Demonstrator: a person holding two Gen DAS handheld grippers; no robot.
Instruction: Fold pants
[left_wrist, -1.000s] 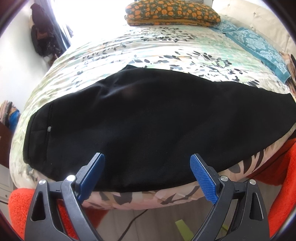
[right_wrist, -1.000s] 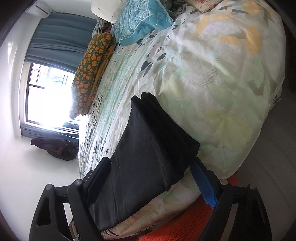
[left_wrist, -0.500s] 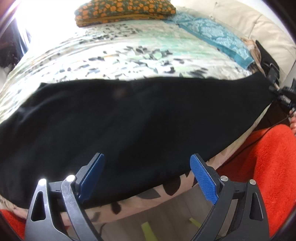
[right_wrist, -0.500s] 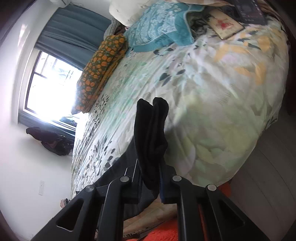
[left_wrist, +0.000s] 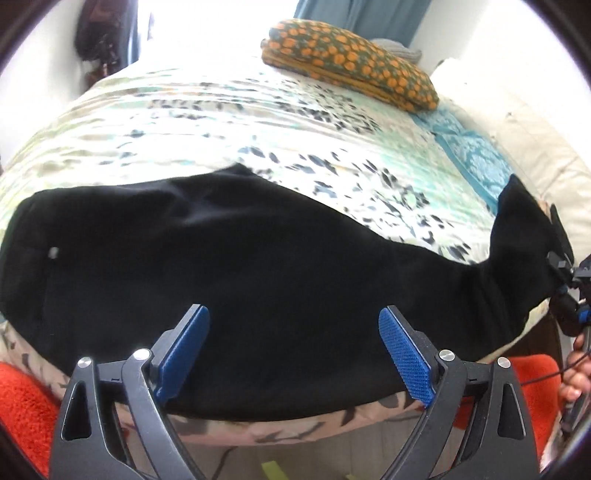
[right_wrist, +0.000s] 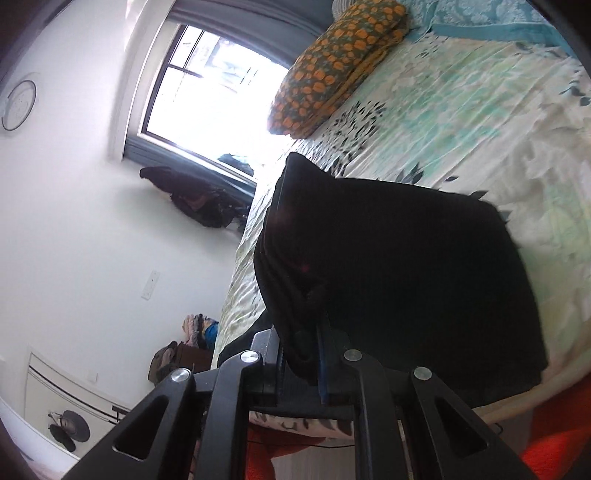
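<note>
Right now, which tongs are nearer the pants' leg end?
Right. The right tongs are shut on the leg end of the pants, lifting it. The left tongs hang open over the pants' middle, at the bed's edge.

- In the left wrist view the black fabric pants (left_wrist: 240, 266) run off the left edge, so the waistband end is cut off.
- A small pale spot on them near that edge is too small to identify.
- The right gripper (left_wrist: 565, 280) sits at that view's far right rim; only a sliver shows, and its fingertips are buried in the lifted cloth.
- In the right wrist view the bunched cloth hides the right gripper's pads almost entirely.
- The leaf-patterned bed cover (right_wrist: 461, 122) is smeared with blur.
- The dark heap below the window (right_wrist: 199, 199) cannot be made out.
- The pale headboard cushion (left_wrist: 535, 147) is partly cut by the rim.
</note>
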